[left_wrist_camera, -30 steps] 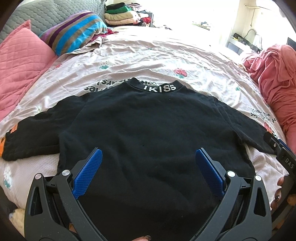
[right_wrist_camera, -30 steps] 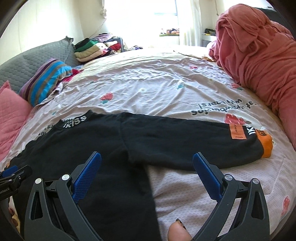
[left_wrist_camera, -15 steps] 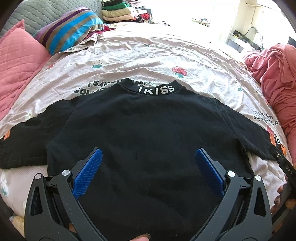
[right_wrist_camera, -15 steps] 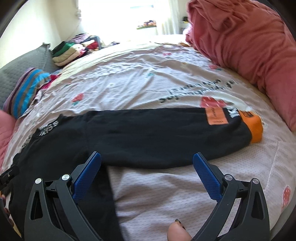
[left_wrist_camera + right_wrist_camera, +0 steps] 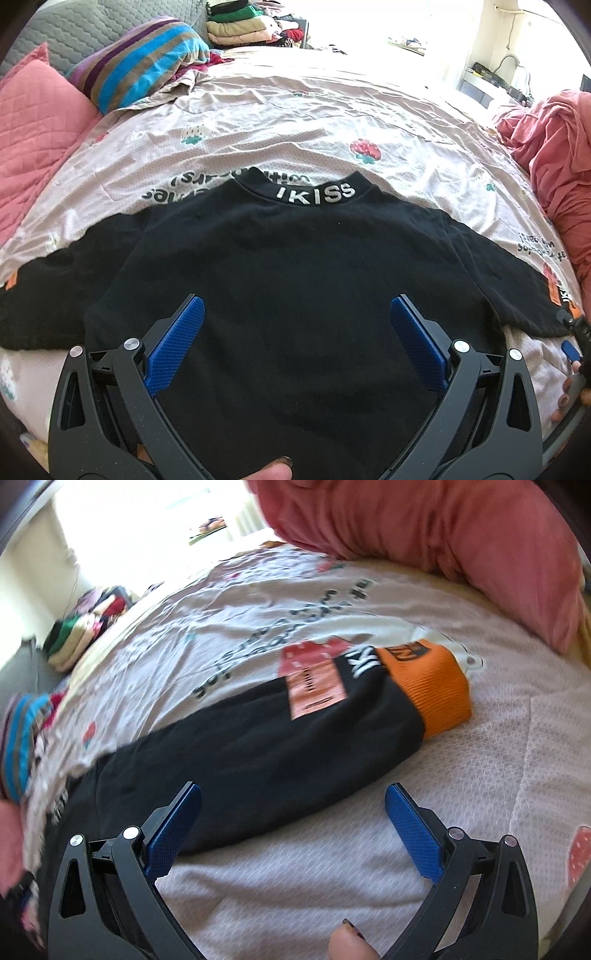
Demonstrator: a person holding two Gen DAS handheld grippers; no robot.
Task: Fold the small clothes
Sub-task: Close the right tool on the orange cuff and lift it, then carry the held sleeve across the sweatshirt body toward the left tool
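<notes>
Black long-sleeved sweatshirt [image 5: 295, 266] lies flat on pale strawberry-print bedsheet [image 5: 295, 110], sleeves spread left and right. Left gripper [image 5: 295, 332] hovers over near hem, fingers wide apart, holding nothing. Right gripper [image 5: 293, 812] equally wide, empty, near orange-cuffed sleeve [image 5: 280, 738].

Bed with strawberry-print sheet [image 5: 295, 122], pink quilted pillow [image 5: 33, 136], striped pillow [image 5: 140, 62], grey quilted headboard [image 5: 92, 26], stacked folded clothes [image 5: 240, 22], pink blanket heap [image 5: 443, 528], bright window light

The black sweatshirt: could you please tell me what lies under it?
The black sweatshirt lies flat on a strawberry-print bedsheet, which shows all around it. Anything between the two is covered.
</notes>
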